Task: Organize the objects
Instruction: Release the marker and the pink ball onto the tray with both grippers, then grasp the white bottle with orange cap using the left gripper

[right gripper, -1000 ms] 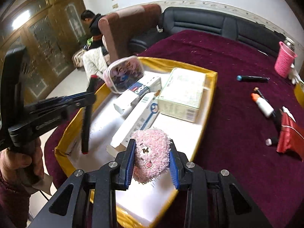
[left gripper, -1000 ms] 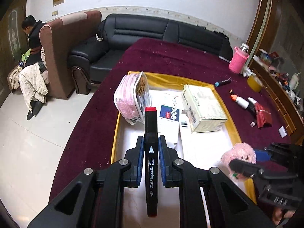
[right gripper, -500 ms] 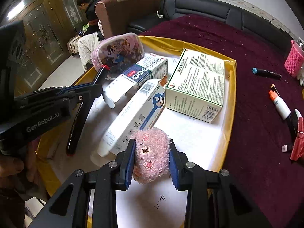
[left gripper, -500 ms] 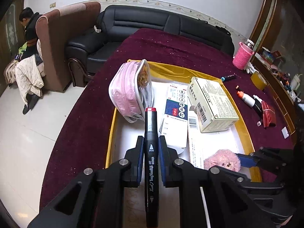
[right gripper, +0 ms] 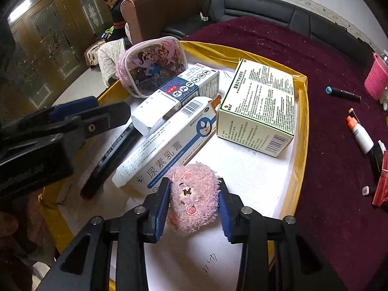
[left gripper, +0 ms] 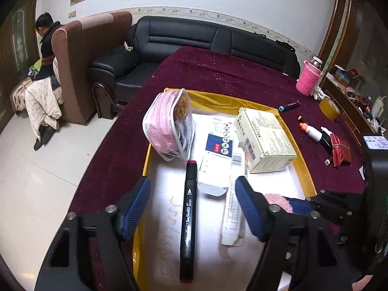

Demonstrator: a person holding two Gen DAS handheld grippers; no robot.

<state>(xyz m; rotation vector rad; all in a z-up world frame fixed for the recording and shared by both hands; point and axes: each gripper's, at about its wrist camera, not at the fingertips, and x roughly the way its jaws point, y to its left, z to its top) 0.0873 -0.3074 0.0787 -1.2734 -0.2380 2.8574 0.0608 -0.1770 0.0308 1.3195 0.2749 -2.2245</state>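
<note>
Left gripper (left gripper: pixel 192 207): fingers spread wide, empty; black marker with red caps (left gripper: pixel 188 218), barrel marked "BROAD", lies flat between them on white floor of yellow-rimmed tray (left gripper: pixel 218 97). Right gripper (right gripper: pixel 194 206): fingers clamp fluffy pink plush toy (right gripper: pixel 192 200) over tray. Beside toy, long white carton (right gripper: pixel 167 145) printed "尿素乳膏". Black housing of left gripper, seen from right wrist, reads no legible text.

My blue pads (left gripper: pixel 135 203) look ribbed rubber; marker (left gripper: pixel 188 218) glossy black plastic; toy (right gripper: pixel 194 200) fuzzy pink; boxes (right gripper: pixel 259 106) matt card; tablecloth (right gripper: pixel 339 184) velvety maroon.
</note>
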